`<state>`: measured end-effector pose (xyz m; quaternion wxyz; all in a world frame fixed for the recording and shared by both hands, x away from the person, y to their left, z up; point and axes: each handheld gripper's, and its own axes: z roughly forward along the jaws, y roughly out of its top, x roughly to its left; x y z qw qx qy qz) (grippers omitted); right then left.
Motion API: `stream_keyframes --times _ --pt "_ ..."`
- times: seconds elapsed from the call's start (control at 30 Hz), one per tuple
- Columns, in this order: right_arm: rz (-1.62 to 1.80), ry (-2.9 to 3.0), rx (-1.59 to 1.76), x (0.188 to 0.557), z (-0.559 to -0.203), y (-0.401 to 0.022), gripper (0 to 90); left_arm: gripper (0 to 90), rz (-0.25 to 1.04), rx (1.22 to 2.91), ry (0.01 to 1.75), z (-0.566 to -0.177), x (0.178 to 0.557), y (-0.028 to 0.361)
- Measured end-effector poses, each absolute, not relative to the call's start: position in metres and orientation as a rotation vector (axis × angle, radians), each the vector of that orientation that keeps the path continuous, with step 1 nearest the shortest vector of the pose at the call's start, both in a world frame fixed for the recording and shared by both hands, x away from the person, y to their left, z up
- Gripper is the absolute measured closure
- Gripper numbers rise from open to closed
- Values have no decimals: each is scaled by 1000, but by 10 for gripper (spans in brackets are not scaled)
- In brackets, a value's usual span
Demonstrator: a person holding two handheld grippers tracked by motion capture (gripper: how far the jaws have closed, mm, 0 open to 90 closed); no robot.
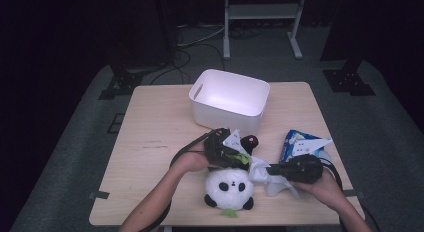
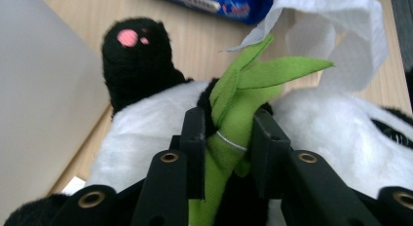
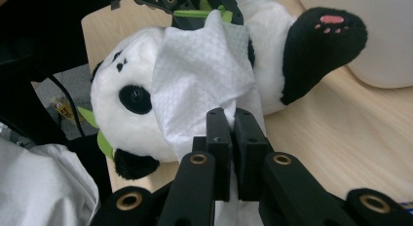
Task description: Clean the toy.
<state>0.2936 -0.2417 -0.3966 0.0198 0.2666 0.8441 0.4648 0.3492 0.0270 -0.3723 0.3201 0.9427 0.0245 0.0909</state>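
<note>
Panda (image 1: 228,187) lies on its back at the table's (image 1: 150,142) near edge, below the bin (image 1: 229,98). My left gripper (image 2: 228,138) is clamped on its green bamboo sprig (image 2: 253,84); my right gripper (image 3: 233,131) pinches a tissue (image 3: 199,75) draped over its belly. Pulling could tear the tissue, or perhaps strain the sprig's stitching

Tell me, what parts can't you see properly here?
- Panda toy belly: high view, covered by the left gripper and white wipe.
- Blue wipe pack: left gripper view, cut off by the top edge.
- White bin floor: high view, near wall hides part.
</note>
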Motion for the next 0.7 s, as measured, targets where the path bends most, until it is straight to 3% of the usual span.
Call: stream_keyframes --times 0.27,0.37,0.5,0.7 --pt "1481 2556 815 289 -374 -255 861 721 179 2250 72 -344 349 25" --pt "1504 2544 809 288 -366 -256 862 721 180 2254 60 -346 347 30" --pt "1493 2577 769 291 -364 -242 861 719 180 2306 128 -373 348 57" --pt "1467 2688 664 299 -372 -194 862 718 134 2189 222 -392 340 117"
